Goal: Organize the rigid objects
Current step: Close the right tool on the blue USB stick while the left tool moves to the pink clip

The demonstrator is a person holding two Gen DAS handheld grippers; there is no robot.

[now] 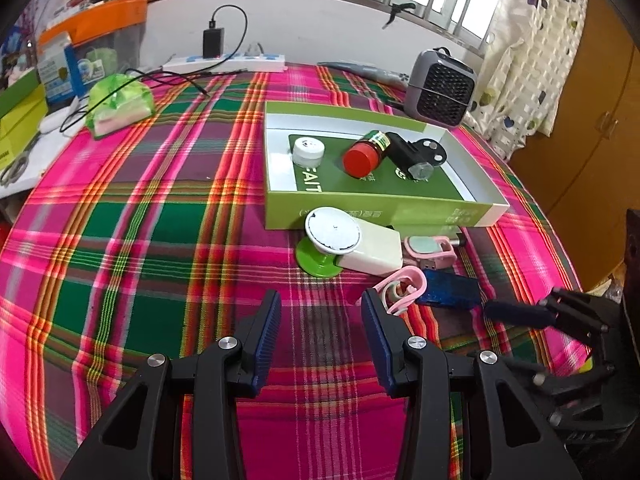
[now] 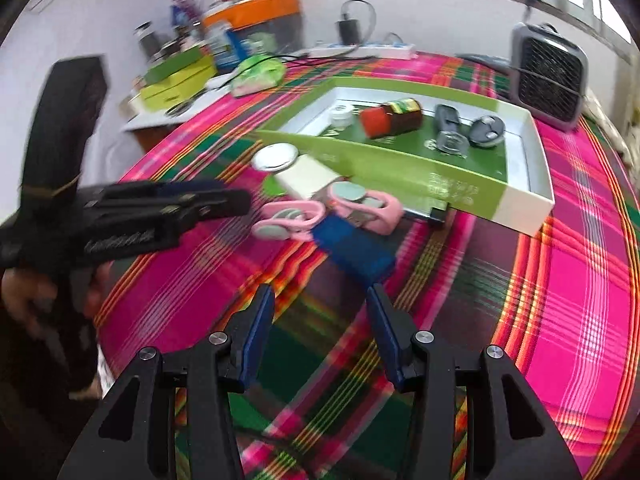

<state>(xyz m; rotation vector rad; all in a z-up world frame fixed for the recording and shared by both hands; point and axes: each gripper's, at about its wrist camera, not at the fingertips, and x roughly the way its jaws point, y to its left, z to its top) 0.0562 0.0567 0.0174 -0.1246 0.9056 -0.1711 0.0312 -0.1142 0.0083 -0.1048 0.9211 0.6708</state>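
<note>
A green box tray (image 1: 372, 210) (image 2: 516, 208) lies on the plaid cloth. In it are a small white jar (image 1: 308, 152), a red-capped bottle (image 1: 366, 153) (image 2: 390, 118) and a black clamp part (image 1: 412, 156). In front of it lie a white device on a green base (image 1: 352, 246) (image 2: 308, 176), two pink clips (image 1: 400, 286) (image 2: 290, 220) and a blue block (image 1: 450, 288) (image 2: 352, 246). My left gripper (image 1: 322, 308) is open and empty just before these. My right gripper (image 2: 320, 300) is open and empty near the blue block; it also shows in the left wrist view (image 1: 520, 314).
A grey fan heater (image 1: 440, 84) (image 2: 550, 74) stands behind the tray. A power strip with a charger (image 1: 224, 62), a green pouch (image 1: 120, 102) and stacked boxes (image 1: 24, 120) sit at the back left. A curtain and wooden cabinet (image 1: 580, 128) are on the right.
</note>
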